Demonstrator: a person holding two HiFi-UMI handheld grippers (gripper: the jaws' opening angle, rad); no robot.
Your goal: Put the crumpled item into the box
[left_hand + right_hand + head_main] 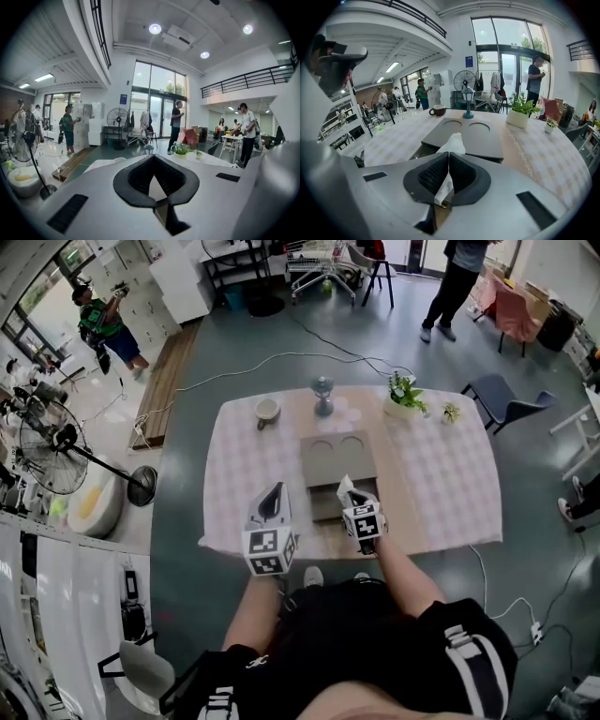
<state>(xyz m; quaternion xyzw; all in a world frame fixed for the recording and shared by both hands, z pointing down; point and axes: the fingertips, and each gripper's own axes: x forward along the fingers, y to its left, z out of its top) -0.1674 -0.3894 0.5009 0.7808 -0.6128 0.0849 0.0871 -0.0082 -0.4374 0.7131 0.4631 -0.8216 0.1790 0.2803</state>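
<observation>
**Right hand-held gripper clamped on the tissue at the box's near end**

Right hand-held gripper has its jaws pressed together on a white crumpled tissue. The tissue is pinched through its middle. One wad stands up past the tips and a tail hangs down behind them between the pads. It is held just above the near end of the grey box, where a dark opening shows under a lid with two round dimples. The left hand-held gripper is left of the box's near end, jaws closed tip to tip with nothing between them. The box stands mid-counter.

The tissue looks nearly weightless, soft and easily crushed, so it should give way under the jaws rather than resist them. A pinch through the bulk, as here, seems the safest hold. A grip on a loose corner could tear it or let it unfold. It is unlikely to slip from the ribbed pads, but it may cling to them on release. It could also drift, or land on the lid instead of in the opening.
</observation>
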